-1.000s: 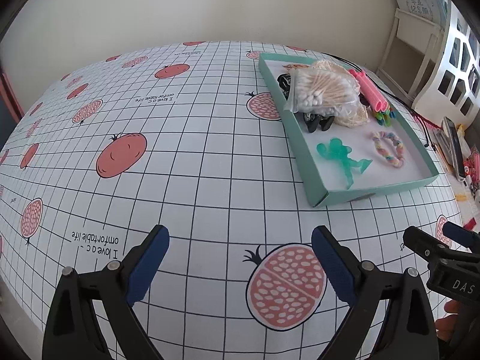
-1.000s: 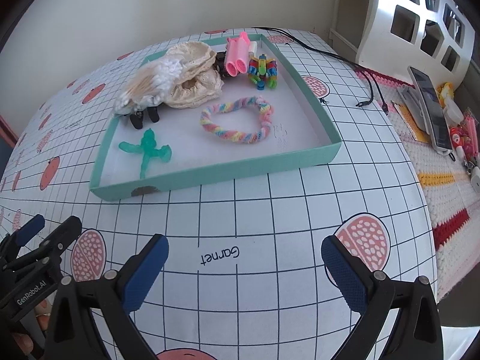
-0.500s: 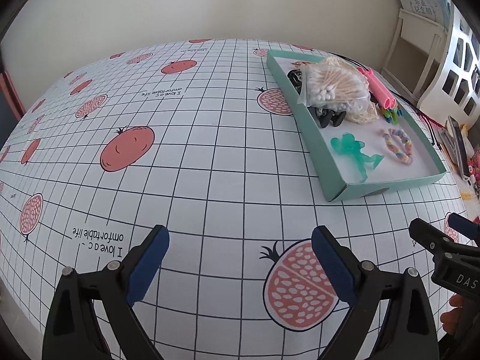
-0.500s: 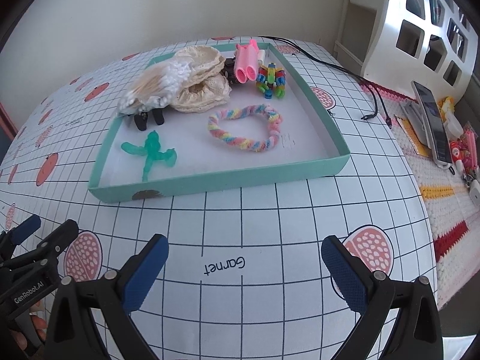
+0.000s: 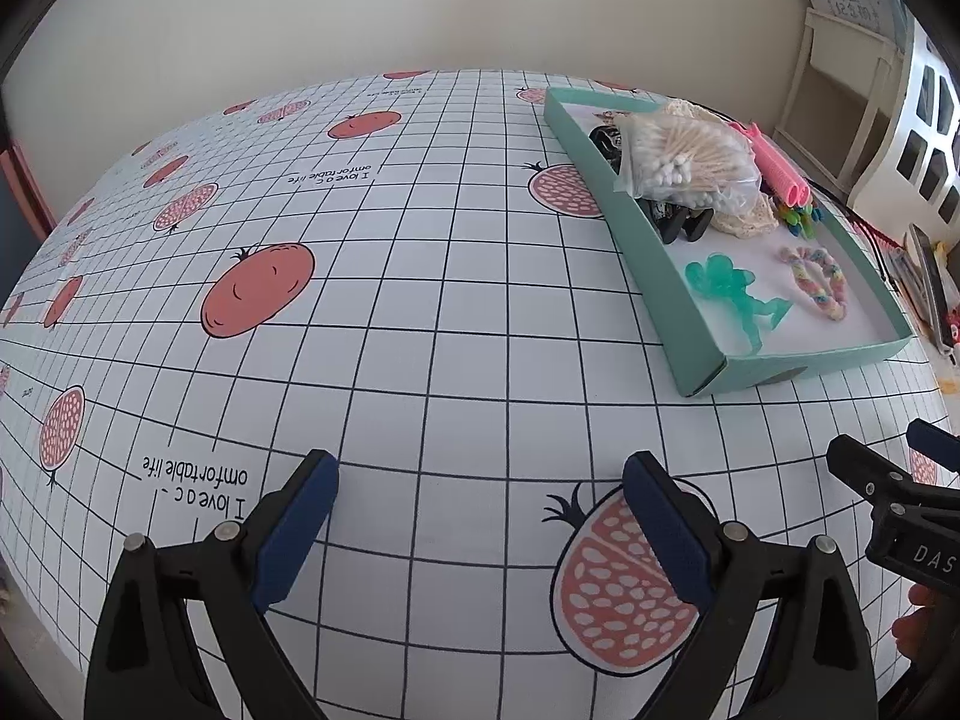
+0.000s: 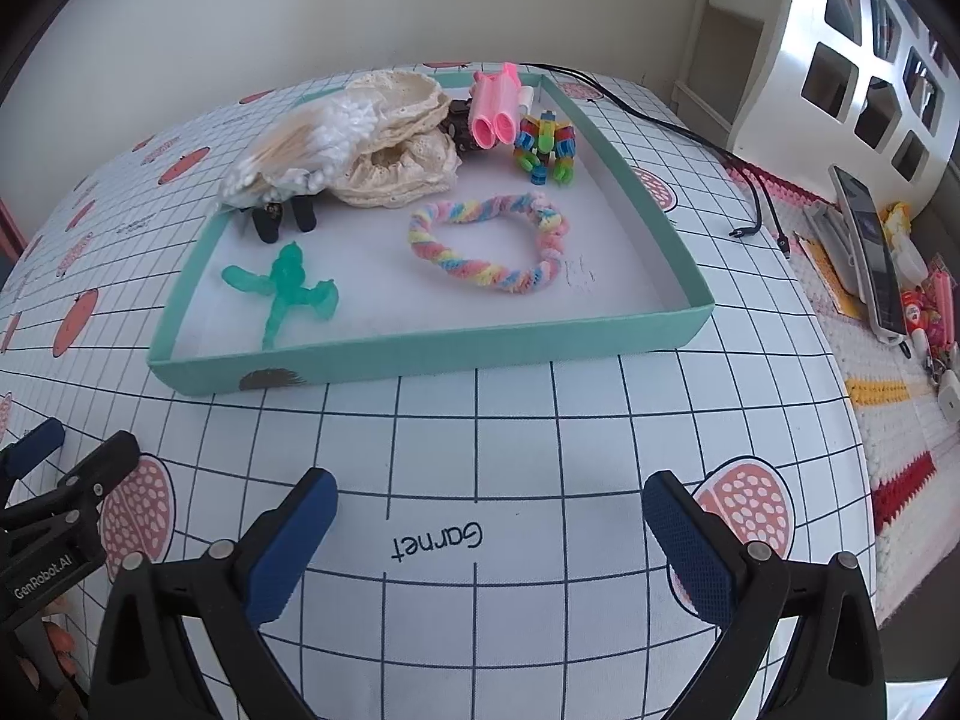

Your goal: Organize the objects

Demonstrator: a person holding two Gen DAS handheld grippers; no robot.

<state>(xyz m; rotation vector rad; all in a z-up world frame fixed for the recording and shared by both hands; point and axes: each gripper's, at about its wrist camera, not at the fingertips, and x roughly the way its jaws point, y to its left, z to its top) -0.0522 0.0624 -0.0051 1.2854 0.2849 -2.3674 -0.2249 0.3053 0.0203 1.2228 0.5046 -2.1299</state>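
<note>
Wall: plain cream, behind the far edge of the table.
Table (image 5: 420, 312): covered by a white cloth with a dark grid, red pomegranates and small printed words; "Garnet" is printed between the right gripper's fingers.
Tray (image 6: 420, 354): shallow teal box with a white floor, lying flat on the cloth; right of centre in the left view, straight ahead in the right view.
Swab bag (image 6: 300, 144): clear bag of cotton swabs at the tray's far left, resting on top of a black clip (image 6: 282, 216) and leaning on the lace.
Lace (image 6: 402, 162): cream frilly fabric piled at the far middle of the tray, touching the bag.
Rollers (image 6: 495, 114): two pink tubes side by side at the far end, just beside the lace.
Block toy (image 6: 546, 147): many-coloured, just right of the rollers.
Ring (image 6: 489, 240): pastel twisted pipe-cleaner loop, flat on the tray floor, middle right.
Green figure (image 6: 285, 288): translucent, flat in the near left corner, apart from the ring.
Left gripper (image 5: 480, 510): above bare cloth, near side, well left of the tray; jaws wide, nothing between them.
Right gripper (image 6: 489, 531): above the cloth, just short of the tray's near wall; jaws wide, nothing held.
Right side: white cut-out furniture (image 6: 840, 60), black cables (image 6: 708, 144), a phone (image 6: 870, 240) and small clutter on a knitted mat.
</note>
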